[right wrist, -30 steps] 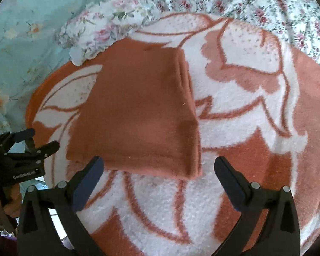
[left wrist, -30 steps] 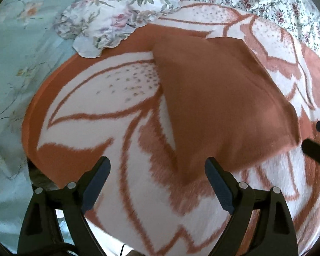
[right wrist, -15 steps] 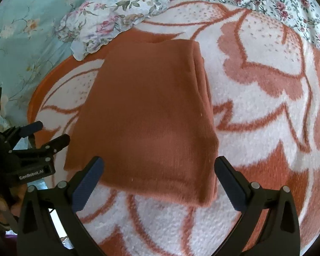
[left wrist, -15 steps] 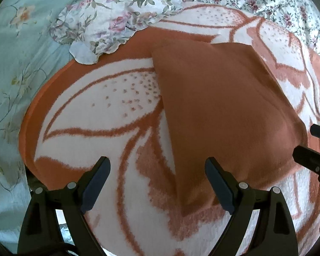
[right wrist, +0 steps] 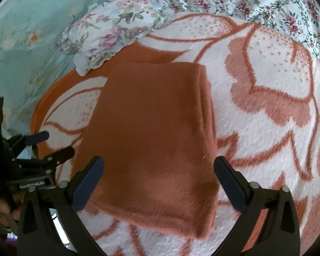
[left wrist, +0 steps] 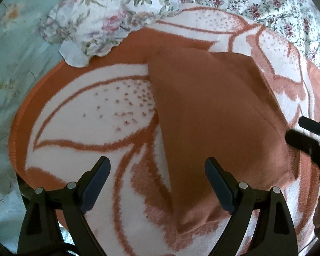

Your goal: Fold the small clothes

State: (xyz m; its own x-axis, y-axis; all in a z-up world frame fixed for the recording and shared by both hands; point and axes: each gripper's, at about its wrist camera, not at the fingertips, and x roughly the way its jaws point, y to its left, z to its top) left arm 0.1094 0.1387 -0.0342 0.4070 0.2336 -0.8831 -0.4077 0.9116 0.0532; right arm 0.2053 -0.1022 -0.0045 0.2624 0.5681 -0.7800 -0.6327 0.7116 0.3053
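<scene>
A rust-orange knitted garment lies folded into a flat rectangle on a white and orange flower-patterned blanket. It also shows in the left wrist view. My right gripper is open and empty, its jaws straddling the garment's near edge just above it. My left gripper is open and empty over the garment's near left corner. Each gripper shows at the side of the other's view: the right gripper and the left gripper.
A floral pillow lies at the back left, touching the blanket's far edge. Floral bedding runs along the back. A pale teal flowered sheet covers the left side. The blanket's orange border curves at the left.
Both grippers have moved forward and down toward the garment, which now looks larger and lies between the right jaws. The garment itself has not moved. Both stay open.
</scene>
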